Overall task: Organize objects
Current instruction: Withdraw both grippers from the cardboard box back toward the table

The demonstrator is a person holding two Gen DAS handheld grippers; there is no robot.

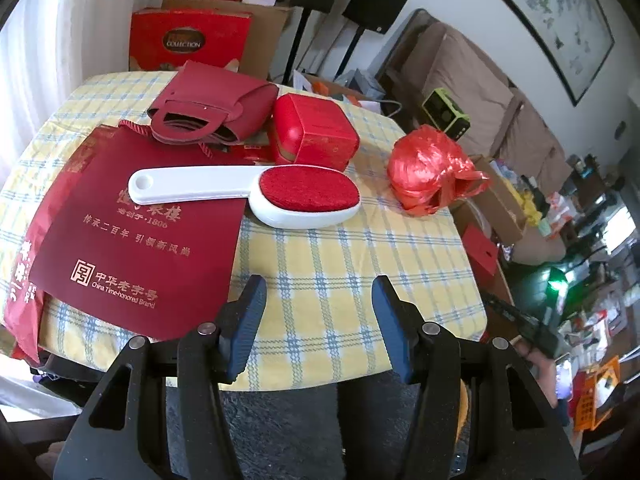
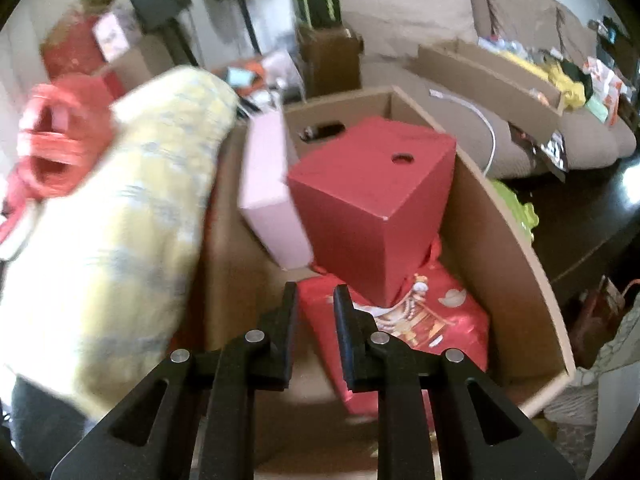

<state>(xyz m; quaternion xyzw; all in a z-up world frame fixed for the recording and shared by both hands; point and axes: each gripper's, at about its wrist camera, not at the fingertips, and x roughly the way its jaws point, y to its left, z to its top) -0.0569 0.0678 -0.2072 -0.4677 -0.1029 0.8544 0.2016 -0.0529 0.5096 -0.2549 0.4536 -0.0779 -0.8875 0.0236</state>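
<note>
- Ahead of the left gripper (image 1: 319,312), fingers half spread and empty, lies the lint brush (image 1: 256,196): light, rigid; take its slim white handle.
- Right gripper (image 2: 315,304): fingers nearly closed, holding nothing.

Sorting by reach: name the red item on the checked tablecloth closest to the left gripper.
The flat dark red paper bag with gold lettering; its corner lies beside the left gripper, ahead of the others.
</note>
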